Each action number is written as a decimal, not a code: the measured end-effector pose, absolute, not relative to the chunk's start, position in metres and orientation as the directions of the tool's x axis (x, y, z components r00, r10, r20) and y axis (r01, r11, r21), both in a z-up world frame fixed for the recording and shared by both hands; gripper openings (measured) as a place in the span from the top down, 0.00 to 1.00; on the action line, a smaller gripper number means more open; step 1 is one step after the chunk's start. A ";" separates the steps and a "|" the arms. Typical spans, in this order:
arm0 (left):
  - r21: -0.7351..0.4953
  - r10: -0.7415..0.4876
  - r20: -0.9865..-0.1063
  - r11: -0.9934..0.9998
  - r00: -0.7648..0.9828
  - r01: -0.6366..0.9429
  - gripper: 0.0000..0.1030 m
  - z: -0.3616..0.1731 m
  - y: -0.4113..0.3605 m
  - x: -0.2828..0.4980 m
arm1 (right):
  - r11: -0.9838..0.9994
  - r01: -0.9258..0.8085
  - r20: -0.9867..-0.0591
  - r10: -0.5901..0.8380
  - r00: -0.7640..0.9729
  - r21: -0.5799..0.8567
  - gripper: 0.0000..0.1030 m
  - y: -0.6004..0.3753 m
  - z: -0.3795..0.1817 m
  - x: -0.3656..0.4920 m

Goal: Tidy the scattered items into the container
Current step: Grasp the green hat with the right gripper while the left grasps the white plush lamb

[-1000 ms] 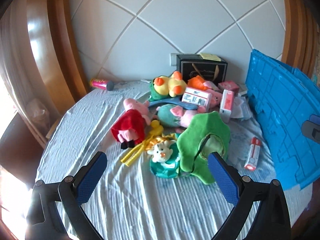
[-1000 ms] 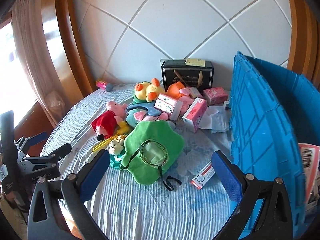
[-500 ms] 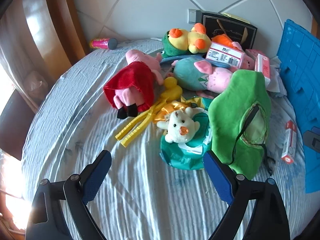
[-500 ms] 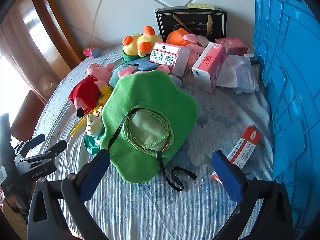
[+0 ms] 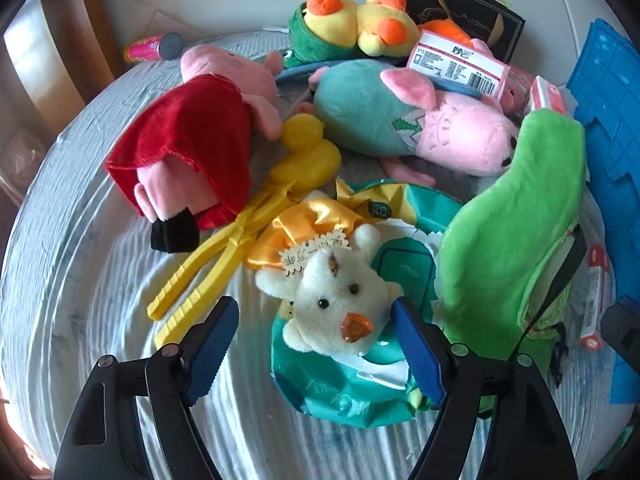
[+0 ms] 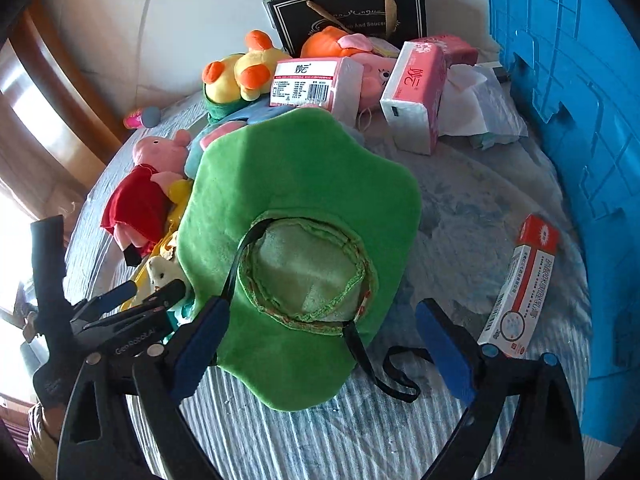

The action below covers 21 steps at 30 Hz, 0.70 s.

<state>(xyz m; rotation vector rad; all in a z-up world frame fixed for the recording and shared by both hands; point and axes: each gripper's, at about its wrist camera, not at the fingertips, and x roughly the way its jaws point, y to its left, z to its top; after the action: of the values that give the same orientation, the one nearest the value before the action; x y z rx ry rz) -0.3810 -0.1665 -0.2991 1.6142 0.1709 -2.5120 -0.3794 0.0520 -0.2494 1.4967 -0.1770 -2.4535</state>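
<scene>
My left gripper (image 5: 316,344) hangs low over a white teddy bear (image 5: 332,304) that lies on a teal packet (image 5: 340,384). Its jaws are closing with the bear's head between them; the right pad is at the bear's side and the left pad stands apart from it. My right gripper (image 6: 322,344) is over the near brim of a green plush hat (image 6: 304,200). Its jaws are closing with the brim and black strap between them, not pinched. The blue container (image 6: 580,120) stands on the right. The left gripper (image 6: 132,300) also shows left of the hat.
On the round table, a pig in a red dress (image 5: 192,152), yellow duck tongs (image 5: 240,240), a teal-and-pink pig (image 5: 400,120) and a yellow duck plush (image 5: 352,28) crowd behind the bear. Tissue packs (image 6: 416,92), a black gift bag (image 6: 348,12) and a red-white box (image 6: 524,288) lie near the container.
Both grippers have dropped toward the pile and tipped further down. Their jaws have narrowed. The bear now sits between the left fingers, the hat's brim between the right ones.
</scene>
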 end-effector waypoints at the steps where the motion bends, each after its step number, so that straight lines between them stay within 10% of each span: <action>1: -0.018 -0.056 -0.915 -0.984 -0.400 0.179 0.39 -0.306 -0.165 -0.381 | -0.956 0.159 -0.854 -0.291 -0.432 0.245 0.20 0.048 -0.251 -0.380; 4: 0.003 -0.074 -0.906 -0.986 -0.418 0.169 0.57 -0.307 -0.161 -0.378 | -0.953 0.172 -0.846 -0.300 -0.440 0.249 0.24 0.034 -0.253 -0.383; 16: 0.009 -0.064 -0.888 -0.993 -0.455 0.122 0.64 -0.294 -0.164 -0.371 | -0.973 0.145 -0.860 -0.225 -0.458 0.178 0.11 -0.005 -0.279 -0.421; 21: 0.004 -0.057 -0.883 -0.994 -0.466 0.114 0.64 -0.293 -0.164 -0.374 | -0.983 0.138 -0.868 -0.175 -0.465 0.125 0.50 0.003 -0.288 -0.421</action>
<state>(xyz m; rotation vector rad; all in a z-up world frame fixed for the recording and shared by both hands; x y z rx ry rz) -0.3735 -0.1644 -0.2934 1.5665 0.0834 -2.6060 -0.4206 0.0030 -0.2875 1.5117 -0.0549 -2.5423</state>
